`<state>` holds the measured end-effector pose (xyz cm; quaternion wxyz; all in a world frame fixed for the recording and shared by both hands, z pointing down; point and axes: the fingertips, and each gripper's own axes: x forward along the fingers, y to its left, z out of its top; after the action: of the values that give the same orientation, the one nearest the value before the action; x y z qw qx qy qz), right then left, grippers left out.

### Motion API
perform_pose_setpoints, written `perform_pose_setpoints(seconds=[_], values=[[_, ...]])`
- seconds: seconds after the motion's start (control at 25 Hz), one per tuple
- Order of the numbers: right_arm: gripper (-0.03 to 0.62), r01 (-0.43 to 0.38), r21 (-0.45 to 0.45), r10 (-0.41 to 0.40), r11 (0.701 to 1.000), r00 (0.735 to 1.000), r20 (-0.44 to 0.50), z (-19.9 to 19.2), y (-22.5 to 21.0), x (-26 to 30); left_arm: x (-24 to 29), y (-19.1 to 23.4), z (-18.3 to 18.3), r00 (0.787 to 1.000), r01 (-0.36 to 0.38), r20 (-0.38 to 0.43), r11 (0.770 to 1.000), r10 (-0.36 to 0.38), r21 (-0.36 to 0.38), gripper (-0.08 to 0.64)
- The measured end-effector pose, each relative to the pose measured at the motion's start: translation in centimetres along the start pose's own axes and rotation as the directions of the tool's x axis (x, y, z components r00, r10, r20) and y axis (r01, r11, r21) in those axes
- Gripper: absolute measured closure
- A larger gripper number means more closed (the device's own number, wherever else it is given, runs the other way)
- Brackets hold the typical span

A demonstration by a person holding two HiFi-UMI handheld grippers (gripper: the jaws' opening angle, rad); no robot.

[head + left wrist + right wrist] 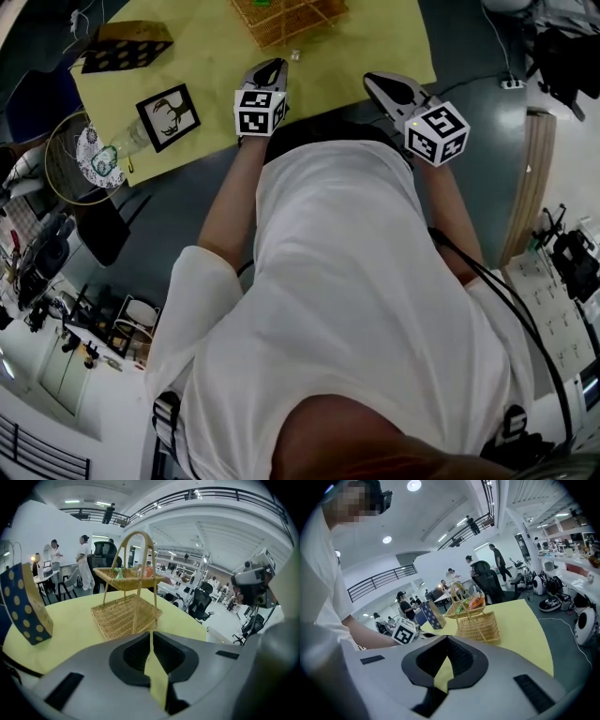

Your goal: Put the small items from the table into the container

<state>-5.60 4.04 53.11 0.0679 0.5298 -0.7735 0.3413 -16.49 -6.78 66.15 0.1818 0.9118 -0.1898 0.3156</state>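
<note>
A yellow table [375,47] carries a two-tier wicker basket [286,17]. The left hand-held gripper [277,64] and the right hand-held gripper [371,81] hover at the table's near edge, jaws closed and empty. A small pale item [294,56] lies just beside the basket.

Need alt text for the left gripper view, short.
The left gripper, jaws shut and empty, points at a two-tier wicker basket on a yellow table. A blue dotted bag stands at left.
</note>
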Motion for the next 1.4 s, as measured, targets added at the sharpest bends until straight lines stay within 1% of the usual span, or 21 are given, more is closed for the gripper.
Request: perform_pose_setpoints(seconds=[0.08,0.16,0.2,0.28,0.32,0.4,0.44,0.52,0.6,0.8,0.88,1.0,1.16,1.2,1.24,1.4], values=[[0.577,0.002,0.000,-0.002,1.000,1.000,-0.009,-0.6,-0.3,-0.5,1.5,0.2,-1.0,0.999,0.005,-0.035,1.000,-0.005,-0.008,0.546],[0.577,0.007,-0.002,-0.007,1.000,1.000,-0.018,-1.0,-0.7,-1.0,3.1,0.2,-1.9,0.997,0.012,-0.072,1.000,-0.014,-0.017,0.502],[0.577,0.011,-0.001,-0.011,1.000,1.000,-0.021,-1.2,-0.9,-1.3,3.8,0.2,-2.3,0.996,0.014,-0.088,1.000,-0.015,-0.018,0.491],[0.577,0.021,0.004,-0.021,1.000,0.999,-0.025,-1.4,-1.4,-2.0,5.2,0.1,-3.1,0.992,0.012,-0.121,1.000,-0.014,-0.017,0.488],[0.577,0.026,0.009,-0.026,1.000,0.999,-0.026,-1.6,-1.6,-2.3,6.0,0.1,-3.6,0.989,0.014,-0.145,1.000,-0.017,-0.019,0.474],[0.577,0.038,0.016,-0.037,0.999,0.999,-0.028,-1.8,-2.2,-2.8,7.6,0.0,-5.0,0.979,0.015,-0.203,0.999,-0.022,-0.033,0.416],[0.577,0.044,0.018,-0.043,0.999,0.999,-0.031,-1.9,-2.5,-3.0,8.3,0.0,-5.5,0.973,0.010,-0.230,0.999,-0.019,-0.040,0.403],[0.577,0.055,0.022,-0.054,0.998,0.998,-0.036,-2.2,-3.1,-3.6,9.5,0.1,-6.4,0.964,-0.012,-0.266,0.999,0.000,-0.044,0.402],[0.577,0.064,0.027,-0.063,0.998,0.997,-0.037,-2.2,-3.5,-4.1,10.4,0.4,-7.2,0.954,-0.043,-0.298,0.998,0.028,-0.046,0.371],[0.577,0.081,0.037,-0.079,0.996,0.996,-0.043,-2.7,-4.3,-4.8,11.8,1.2,-8.9,0.931,-0.112,-0.357,0.992,0.083,-0.063,0.371],[0.577,0.084,0.038,-0.082,0.996,0.996,-0.044,-2.7,-4.5,-5.0,12.6,1.4,-9.8,0.923,-0.125,-0.374,0.989,0.087,-0.079,0.340],[0.577,0.086,0.041,-0.084,0.995,0.995,-0.047,-2.7,-4.8,-5.0,13.1,1.0,-10.3,0.915,-0.123,-0.398,0.987,0.072,-0.103,0.339],[0.577,0.085,0.042,-0.083,0.996,0.996,-0.046,-2.5,-5.0,-5.0,13.1,1.2,-11.0,0.905,-0.146,-0.415,0.985,0.095,-0.093,0.342],[0.577,0.085,0.042,-0.083,0.996,0.996,-0.044,-2.4,-5.0,-5.0,13.1,1.3,-11.1,0.905,-0.147,-0.415,0.985,0.097,-0.091,0.376],[0.577,0.085,0.043,-0.083,0.995,0.996,-0.042,-2.3,-5.1,-5.1,13.0,1.3,-11.1,0.905,-0.145,-0.415,0.986,0.096,-0.088,0.443],[0.577,0.078,0.040,-0.077,0.996,0.996,-0.037,-2.2,-5.2,-5.2,12.3,0.8,-10.8,0.911,-0.117,-0.406,0.990,0.077,-0.074,0.443]])
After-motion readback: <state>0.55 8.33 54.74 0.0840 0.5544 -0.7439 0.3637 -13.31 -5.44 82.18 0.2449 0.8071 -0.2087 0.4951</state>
